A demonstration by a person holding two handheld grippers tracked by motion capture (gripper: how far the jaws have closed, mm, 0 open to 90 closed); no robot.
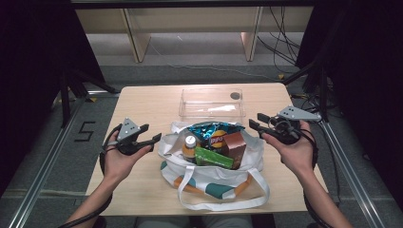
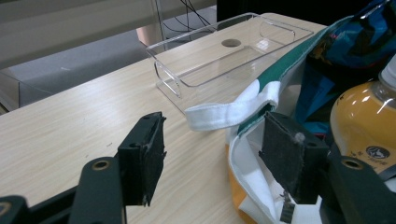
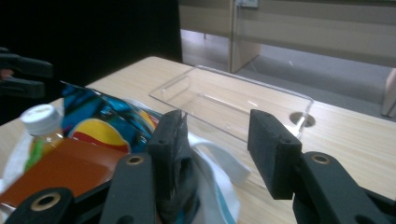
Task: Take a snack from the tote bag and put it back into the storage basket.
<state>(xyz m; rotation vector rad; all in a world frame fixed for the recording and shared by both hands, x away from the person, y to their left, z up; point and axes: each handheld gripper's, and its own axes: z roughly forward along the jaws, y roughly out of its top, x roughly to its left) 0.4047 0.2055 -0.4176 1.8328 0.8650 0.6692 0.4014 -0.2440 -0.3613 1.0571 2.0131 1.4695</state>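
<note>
The wooden table (image 1: pixel 142 102) carries a white tote bag (image 1: pixel 209 178) at its centre, full of groceries. At 12 o'clock from the bag sits a clear plastic tray (image 1: pixel 211 102), empty. Inside the bag stand a blue snack packet (image 1: pixel 214 130), a brown carton (image 1: pixel 236 145), a green packet (image 1: pixel 213 157) and 1 orange drink bottle (image 1: pixel 189 146). The left gripper (image 1: pixel 142 138) waits at 9 o'clock, the right gripper (image 1: pixel 255 122) at 3 o'clock, both with jaws apart and holding nothing. Judging by this, unpacking into the tray has not started; all 4 items remain.
</note>
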